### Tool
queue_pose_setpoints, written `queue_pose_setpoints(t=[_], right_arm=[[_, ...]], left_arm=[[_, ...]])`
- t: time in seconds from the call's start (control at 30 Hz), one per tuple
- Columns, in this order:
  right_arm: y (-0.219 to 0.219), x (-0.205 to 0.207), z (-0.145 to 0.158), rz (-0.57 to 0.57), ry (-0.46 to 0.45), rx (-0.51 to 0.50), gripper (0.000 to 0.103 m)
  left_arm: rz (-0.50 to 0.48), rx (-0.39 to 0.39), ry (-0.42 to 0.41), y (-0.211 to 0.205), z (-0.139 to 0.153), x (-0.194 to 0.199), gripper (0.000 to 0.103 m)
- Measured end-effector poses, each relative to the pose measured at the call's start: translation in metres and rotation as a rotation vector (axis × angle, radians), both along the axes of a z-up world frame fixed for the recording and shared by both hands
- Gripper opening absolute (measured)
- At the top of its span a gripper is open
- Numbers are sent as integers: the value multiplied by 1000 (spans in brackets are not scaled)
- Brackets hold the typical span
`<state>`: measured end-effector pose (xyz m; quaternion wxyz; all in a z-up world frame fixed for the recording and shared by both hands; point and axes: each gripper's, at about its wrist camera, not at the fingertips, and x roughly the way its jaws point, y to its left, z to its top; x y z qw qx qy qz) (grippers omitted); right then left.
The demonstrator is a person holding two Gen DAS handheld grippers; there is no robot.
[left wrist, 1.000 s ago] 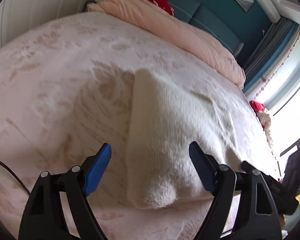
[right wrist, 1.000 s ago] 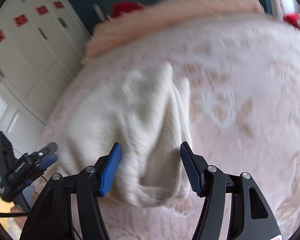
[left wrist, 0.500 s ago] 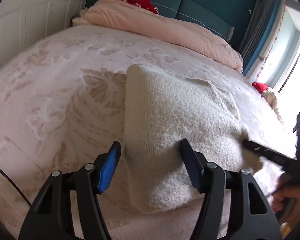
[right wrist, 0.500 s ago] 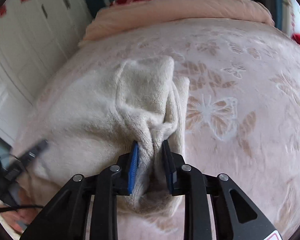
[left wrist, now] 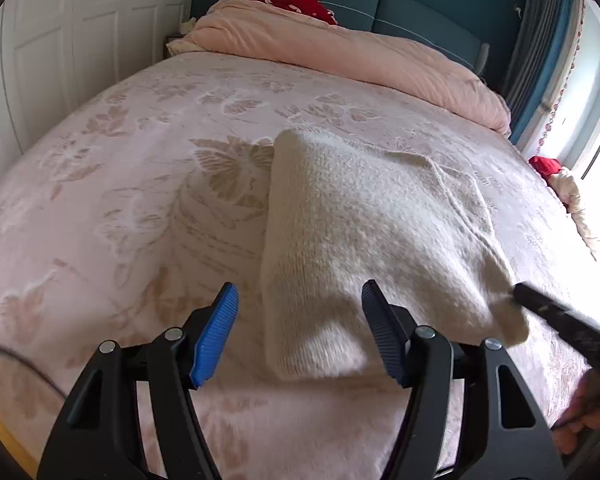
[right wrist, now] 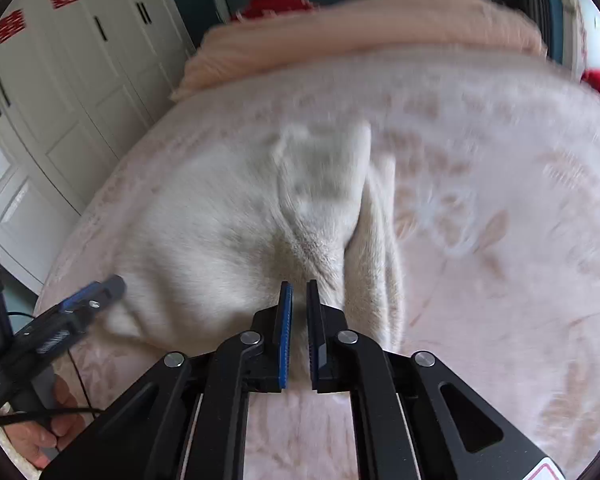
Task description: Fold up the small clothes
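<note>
Near the bed's (left wrist: 100, 208) front edge lies the cream garment (left wrist: 364, 232); the right gripper (right wrist: 299, 292), open before, now closes, pinching its corner, while the left gripper (left wrist: 300, 300) hangs open.

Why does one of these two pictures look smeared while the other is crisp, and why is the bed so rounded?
Right wrist view: motion blur smears the bedspread and the cream garment; the right gripper, closing on a fold of it, stays sharp. Left wrist view: crisp, though the window glares white. Both: the fisheye lens bulges the flat bed, with dark corners.
</note>
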<state>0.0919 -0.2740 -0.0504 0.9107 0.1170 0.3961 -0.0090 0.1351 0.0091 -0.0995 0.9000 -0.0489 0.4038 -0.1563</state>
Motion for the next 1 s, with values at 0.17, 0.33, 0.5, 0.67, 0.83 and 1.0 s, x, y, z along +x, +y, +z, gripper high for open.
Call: queue_pose_setpoints(t=[0.17, 0.33, 0.5, 0.67, 0.83, 1.0], right_arm=[[7, -36, 20, -20, -25, -85, 12], [5, -72, 18, -83, -52, -71, 28], [3, -99, 7, -121, -66, -89, 40], [4, -119, 3, -137, -80, -107, 45], [7, -128, -3, -147, -86, -115, 52], [14, -131, -11, -149, -75, -127, 52]], left_arm=[[39, 34, 12, -7, 20, -22, 63], [69, 101, -58, -18, 42, -55, 76], [72, 168, -130, -35, 54, -87, 83], [63, 207, -177, -48, 57, -108, 87], [79, 244, -203, -53, 52, -120, 87], [86, 238, -205, -47, 43, -125, 87]])
